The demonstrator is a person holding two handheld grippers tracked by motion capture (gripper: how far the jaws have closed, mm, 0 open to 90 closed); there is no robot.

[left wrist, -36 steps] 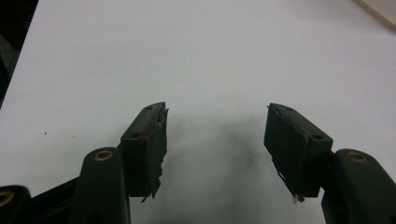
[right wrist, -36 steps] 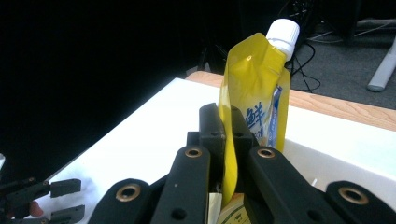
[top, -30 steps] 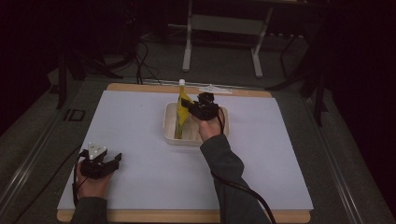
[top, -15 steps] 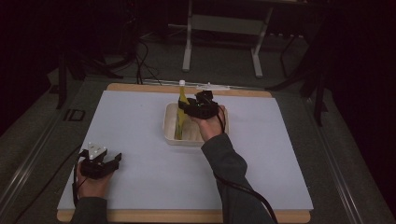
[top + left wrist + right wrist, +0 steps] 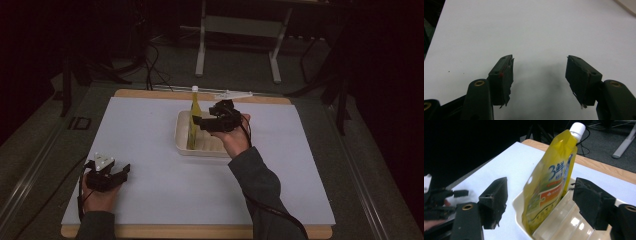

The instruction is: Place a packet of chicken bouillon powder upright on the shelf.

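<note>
A yellow spouted pouch (image 5: 193,119) (image 5: 549,185) with a white cap stands upright at the left end of a cream tray (image 5: 181,142) (image 5: 517,206) in the middle of the table. My right gripper (image 5: 198,121) (image 5: 540,202) is open, its jaws on either side of the pouch and not touching it. My left gripper (image 5: 122,170) (image 5: 539,75) rests open near the front left of the white mat (image 5: 150,130), with nothing between its jaws.
A small white object (image 5: 232,94) lies at the mat's far edge. The wooden table edge (image 5: 200,232) runs along the front. A metal stand (image 5: 237,25) and cables (image 5: 150,60) are on the floor behind. In the right gripper view the left gripper (image 5: 439,195) shows at the left.
The right gripper has let go of the pouch and drawn back a little to the right; the pouch now stands upright in the tray. The left gripper has stayed put.
</note>
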